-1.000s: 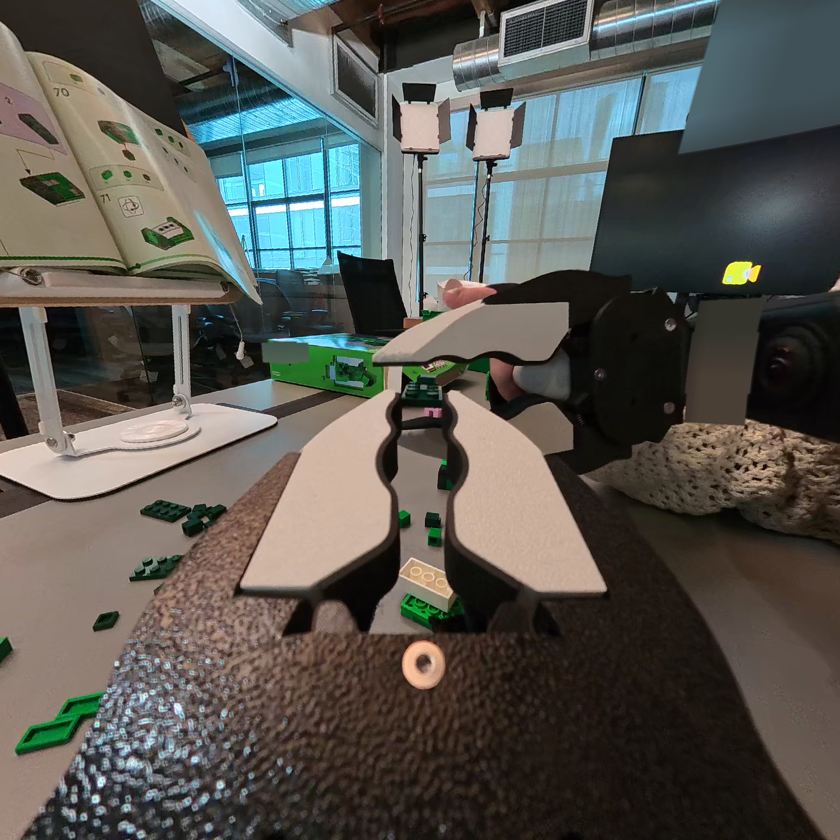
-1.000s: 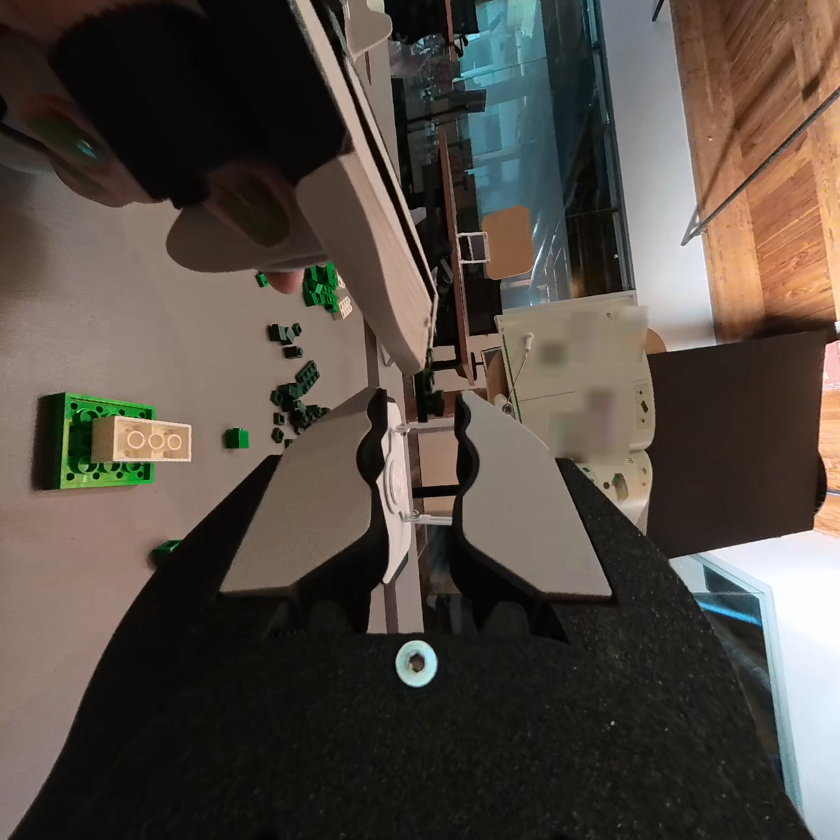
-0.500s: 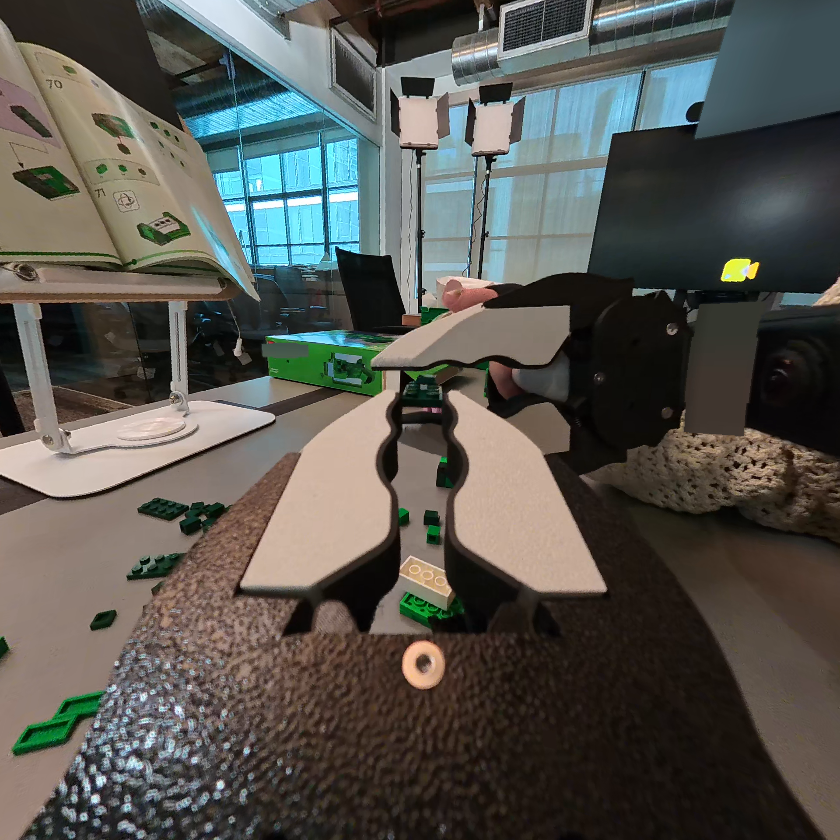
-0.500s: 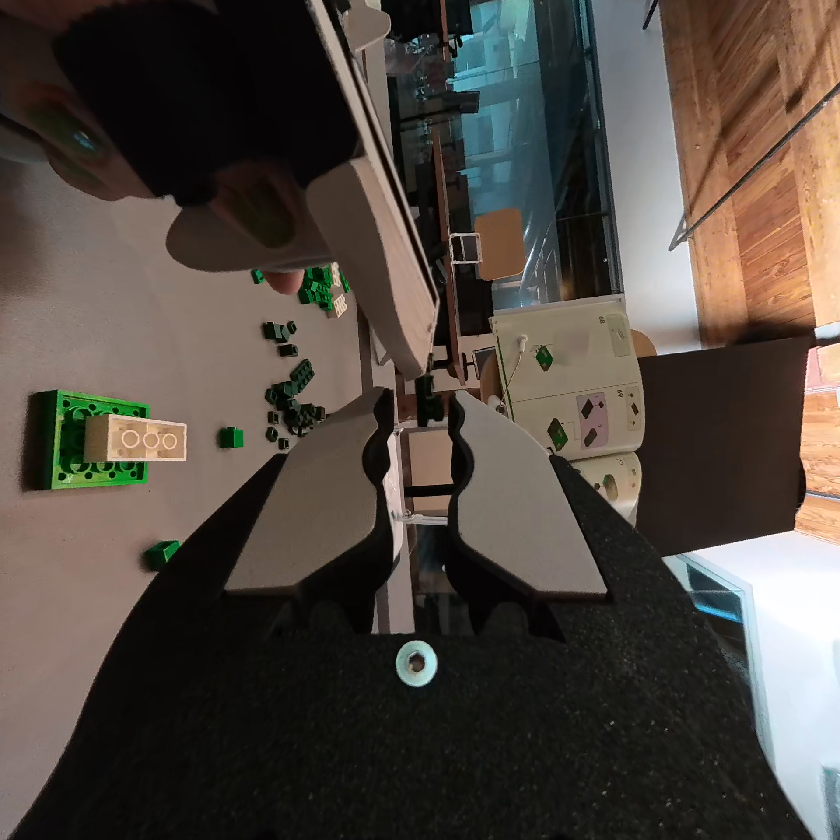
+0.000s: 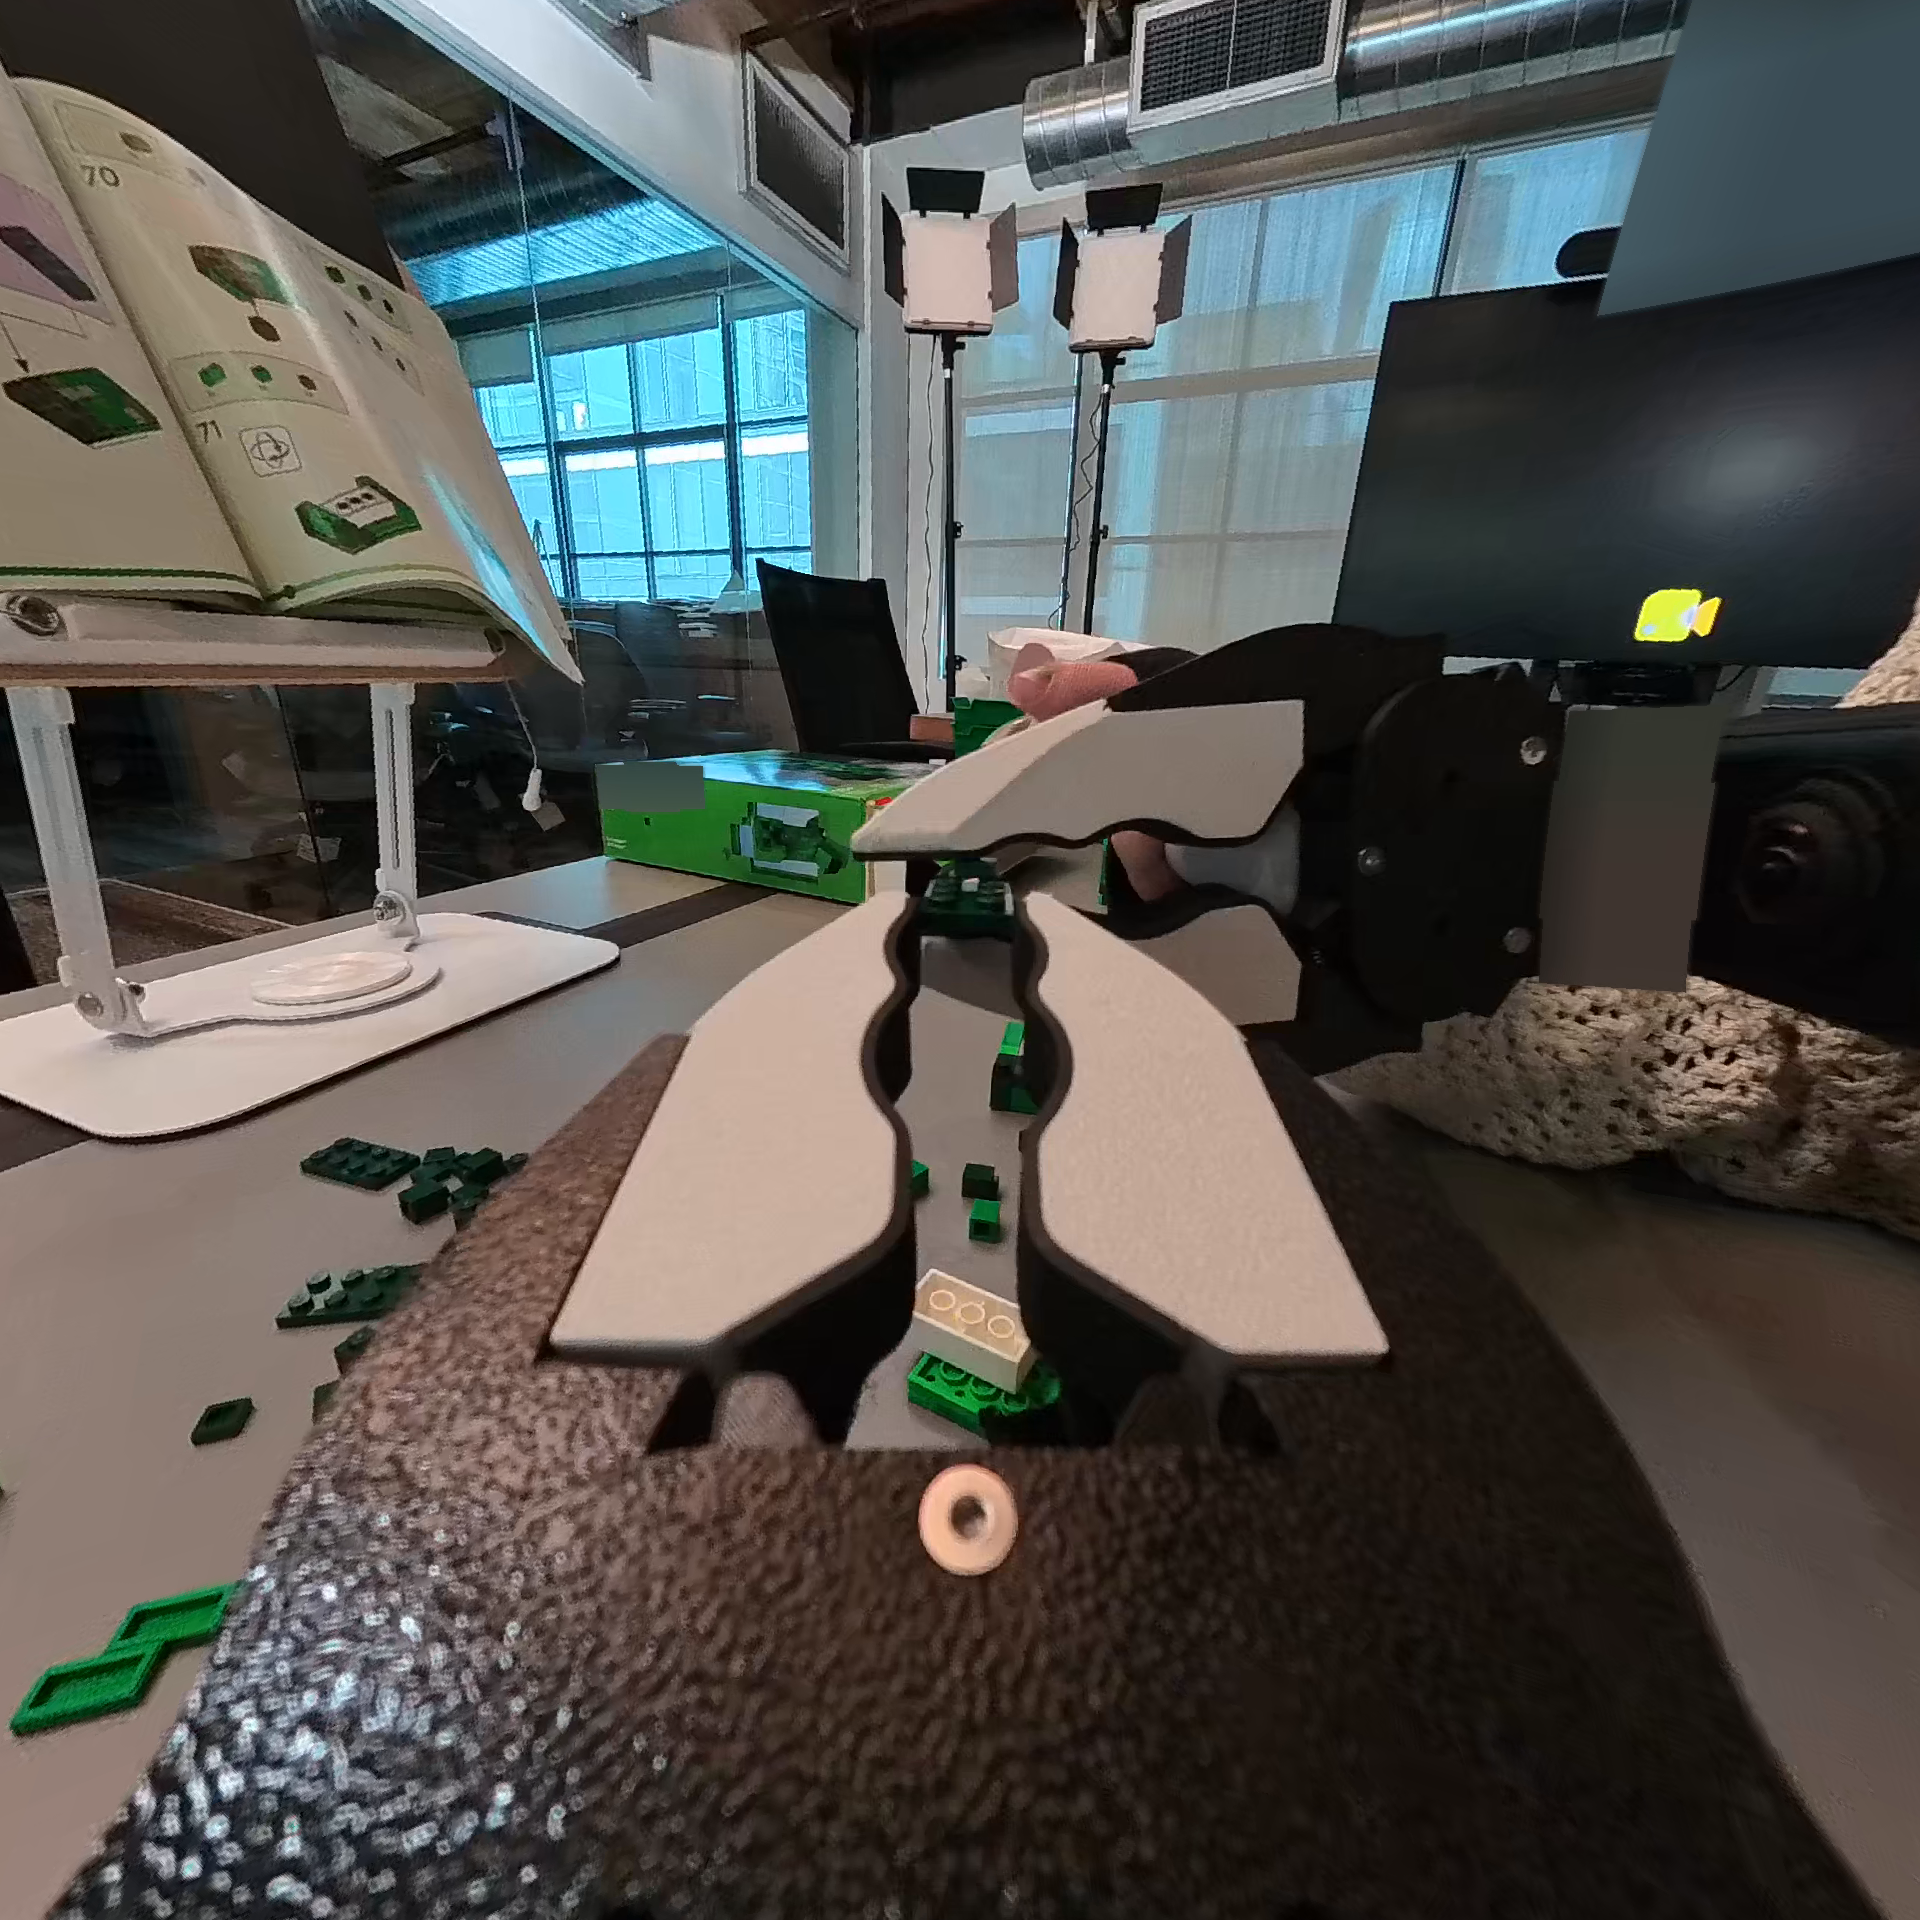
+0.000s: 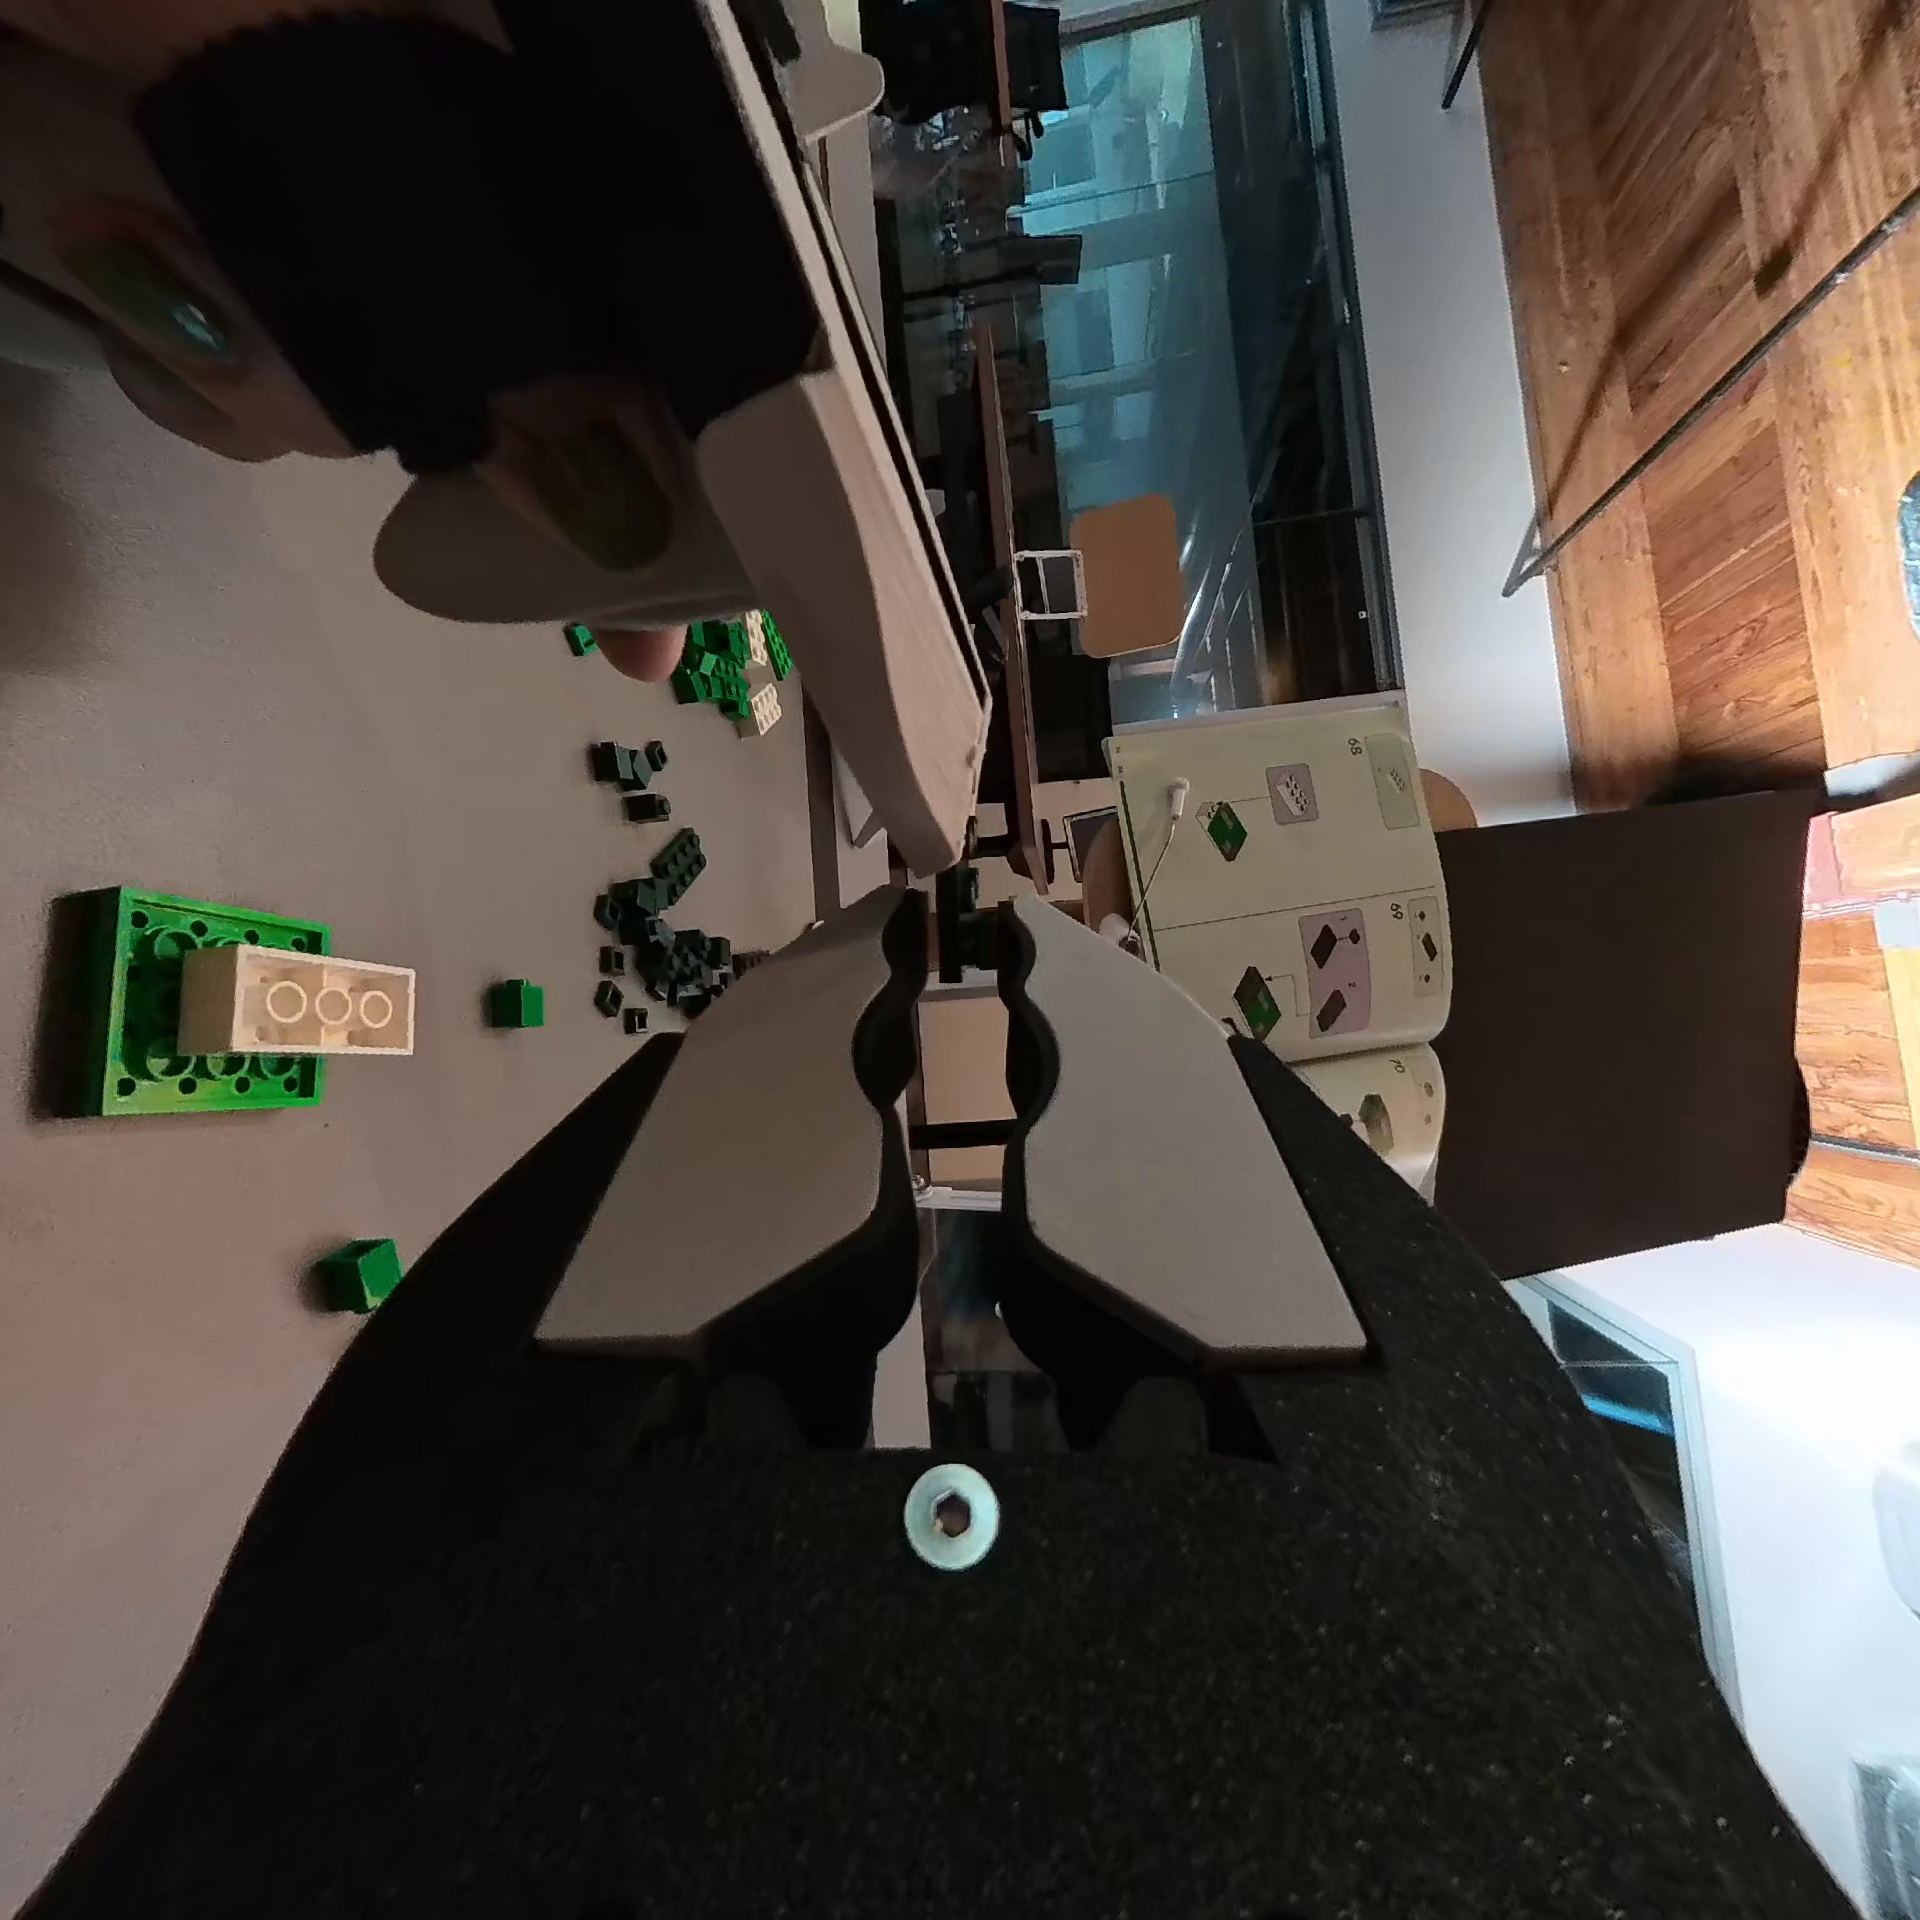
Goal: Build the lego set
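Two grippers: left gripper (image 5: 964,925) and right gripper (image 6: 961,925) are both pinched on one dark green sub-assembly (image 5: 966,902), held above the table (image 5: 156,1257).
Handling: judged light, rigid, slippery; best gripped across flat sides.
Below: white brick (image 6: 296,1003) is seated on green plate (image 6: 99,1003).
Beyond: loose dark pieces (image 6: 655,935); instruction booklet (image 5: 208,353).

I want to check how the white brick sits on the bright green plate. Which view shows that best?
The right wrist view: the white brick lies in the open on the bright green plate, overhanging one edge. The left wrist view shows both only through the gap between its own gripper's fingers, the plate mostly hidden.
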`<state>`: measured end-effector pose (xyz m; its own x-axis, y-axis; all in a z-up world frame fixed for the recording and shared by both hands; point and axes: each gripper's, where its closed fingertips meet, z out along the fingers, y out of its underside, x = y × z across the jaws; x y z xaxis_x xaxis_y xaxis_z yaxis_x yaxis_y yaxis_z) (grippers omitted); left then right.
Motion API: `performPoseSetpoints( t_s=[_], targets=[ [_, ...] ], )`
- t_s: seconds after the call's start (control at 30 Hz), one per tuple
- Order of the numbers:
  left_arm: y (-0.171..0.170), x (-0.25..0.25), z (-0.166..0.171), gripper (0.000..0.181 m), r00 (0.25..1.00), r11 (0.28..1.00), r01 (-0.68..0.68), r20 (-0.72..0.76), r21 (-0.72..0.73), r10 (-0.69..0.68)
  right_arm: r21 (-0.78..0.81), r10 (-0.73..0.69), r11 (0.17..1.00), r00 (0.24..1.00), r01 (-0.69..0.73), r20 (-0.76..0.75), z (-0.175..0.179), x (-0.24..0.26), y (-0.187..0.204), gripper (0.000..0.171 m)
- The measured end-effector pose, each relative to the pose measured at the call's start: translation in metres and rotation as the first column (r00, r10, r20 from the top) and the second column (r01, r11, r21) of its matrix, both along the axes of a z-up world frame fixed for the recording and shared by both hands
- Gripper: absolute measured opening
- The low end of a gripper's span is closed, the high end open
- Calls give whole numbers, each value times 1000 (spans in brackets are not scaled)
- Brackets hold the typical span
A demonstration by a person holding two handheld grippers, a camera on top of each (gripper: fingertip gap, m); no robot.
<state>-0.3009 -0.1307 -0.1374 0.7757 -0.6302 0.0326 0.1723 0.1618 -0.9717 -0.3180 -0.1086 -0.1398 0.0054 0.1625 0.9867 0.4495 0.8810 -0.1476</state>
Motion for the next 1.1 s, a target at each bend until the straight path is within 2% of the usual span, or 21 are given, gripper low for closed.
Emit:
performPoseSetpoints(
  t_s=[0.33,0.53,0.83,0.97,1.0,1.03,1.07,1.1],
  targets=[
    [-1,1,0,16,1000,1000,26,16,-7,-26,-60,42,997,999,-43,-20,1,1,-1,6],
    [-1,2,0,16,1000,1000,25,13,-7,-25,-16,33,999,999,-33,-26,2,1,-1,5],
    [-1,4,1,16,1000,1000,20,22,-7,-20,224,-55,972,993,77,-102,12,4,3,5],
    [0,3,1,16,1000,1000,8,17,-7,-8,162,-48,985,995,61,-86,7,4,4,5],
    [1,3,1,23,1000,1000,-8,3,3,8,112,-44,992,997,50,-57,2,3,6,5],
    [2,1,2,39,999,999,-40,-30,23,41,46,-31,998,1000,31,1,-7,2,7,5],
    [4,-1,1,50,991,995,-85,-98,48,89,-15,-10,1000,999,11,51,-15,1,7,5],
    [5,-2,-3,53,967,988,-132,-206,82,146,-77,-3,997,997,9,83,-21,1,9,5]
  ],
)
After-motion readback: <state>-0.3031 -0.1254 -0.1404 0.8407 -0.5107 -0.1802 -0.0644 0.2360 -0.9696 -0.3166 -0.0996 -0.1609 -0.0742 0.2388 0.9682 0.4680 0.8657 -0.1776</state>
